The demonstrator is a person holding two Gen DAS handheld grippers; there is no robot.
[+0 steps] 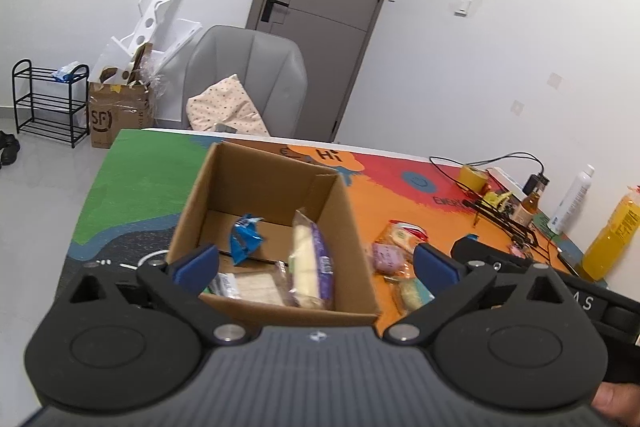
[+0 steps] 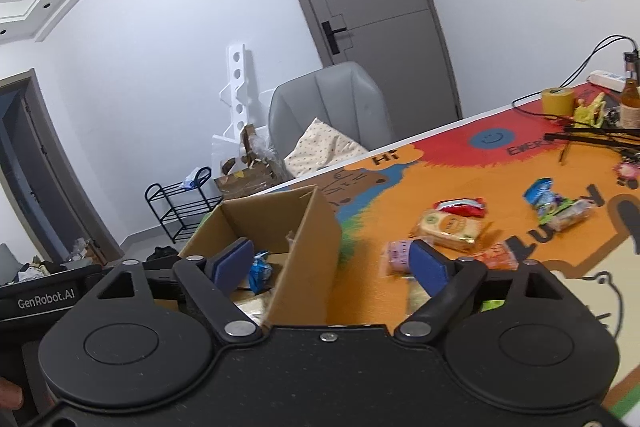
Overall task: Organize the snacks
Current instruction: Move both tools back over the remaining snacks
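Both tongs stood wide apart with nothing between them, the left tongs (image 1: 316,263) low in its frame over the cardboard box (image 1: 340,187) and the right tongs (image 2: 332,263) straddling the box's right wall. Looked like a between-drops moment: a few snacks sat inside, like the blue packet (image 1: 245,237), while several lay loose on the counter (image 2: 400,187) right of centre. Next probably meant reaching for the pink pack (image 2: 396,257). Both pointed slightly downward.
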